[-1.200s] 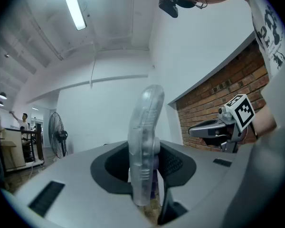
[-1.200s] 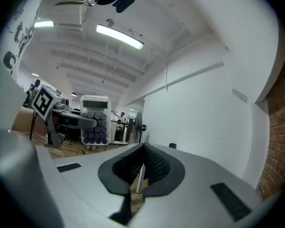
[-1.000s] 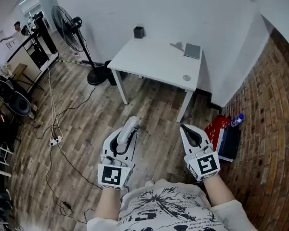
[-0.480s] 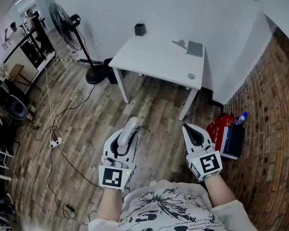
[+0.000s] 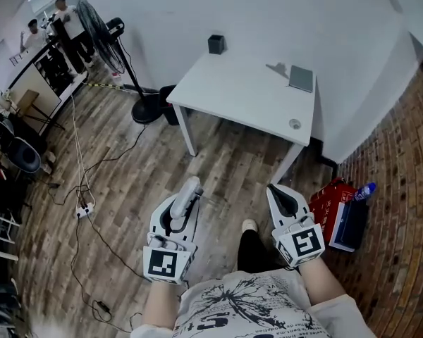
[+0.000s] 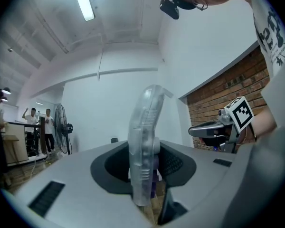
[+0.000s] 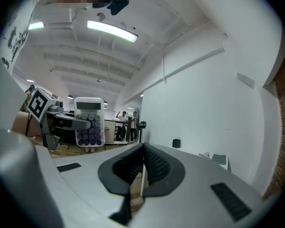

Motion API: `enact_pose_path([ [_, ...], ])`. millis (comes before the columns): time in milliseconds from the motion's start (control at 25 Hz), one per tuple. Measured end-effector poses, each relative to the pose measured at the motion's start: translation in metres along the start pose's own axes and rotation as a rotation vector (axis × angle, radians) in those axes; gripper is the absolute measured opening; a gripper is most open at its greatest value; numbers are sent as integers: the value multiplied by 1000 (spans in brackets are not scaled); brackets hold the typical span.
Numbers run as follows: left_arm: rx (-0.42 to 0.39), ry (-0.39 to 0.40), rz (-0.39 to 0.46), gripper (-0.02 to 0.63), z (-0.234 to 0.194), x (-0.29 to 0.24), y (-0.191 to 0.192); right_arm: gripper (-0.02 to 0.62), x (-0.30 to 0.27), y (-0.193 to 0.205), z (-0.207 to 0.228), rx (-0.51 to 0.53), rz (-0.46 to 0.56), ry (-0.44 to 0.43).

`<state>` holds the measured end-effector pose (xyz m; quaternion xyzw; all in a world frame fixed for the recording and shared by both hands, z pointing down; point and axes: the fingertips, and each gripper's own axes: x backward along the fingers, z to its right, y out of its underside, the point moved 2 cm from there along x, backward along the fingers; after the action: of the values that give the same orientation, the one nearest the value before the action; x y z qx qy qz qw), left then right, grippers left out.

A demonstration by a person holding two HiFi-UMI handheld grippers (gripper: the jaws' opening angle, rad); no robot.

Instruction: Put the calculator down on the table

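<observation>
Calculator [image 6: 145,141] clamped upright in left tongs [image 5: 182,208].

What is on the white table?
The table bears a black box, a grey pad, a small grey thing beside it and a round disc. Anything under the pad is hidden.

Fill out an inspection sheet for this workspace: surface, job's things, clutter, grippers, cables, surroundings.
Surface: white table, mostly bare, ahead of the person.
Job's things: calculator upright in the left gripper, not yet on the table.
Clutter: small black box, flat grey pad and small round item on the table.
Grippers: left shut on the calculator; right gripper shut, empty.
Cables: cords and a power strip on the wooden floor.
Surroundings: standing fan, red bag, bottle, two people far off.
</observation>
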<state>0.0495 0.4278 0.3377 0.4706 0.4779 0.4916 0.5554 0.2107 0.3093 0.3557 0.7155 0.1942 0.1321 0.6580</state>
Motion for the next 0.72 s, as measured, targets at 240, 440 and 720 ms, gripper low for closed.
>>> enact_pose_path([
  [240, -11, -50, -5, 141, -30, -91, -6, 15, -83, 0, 79, -3, 20, -4],
  [440, -10, -73, 24, 141, -55, -183, -24, 15, -152, -17, 154, 45, 47, -8],
  [720, -4, -48, 17, 141, -78, -300, -23, 15, -227, -5, 234, 46, 24, -21],
])
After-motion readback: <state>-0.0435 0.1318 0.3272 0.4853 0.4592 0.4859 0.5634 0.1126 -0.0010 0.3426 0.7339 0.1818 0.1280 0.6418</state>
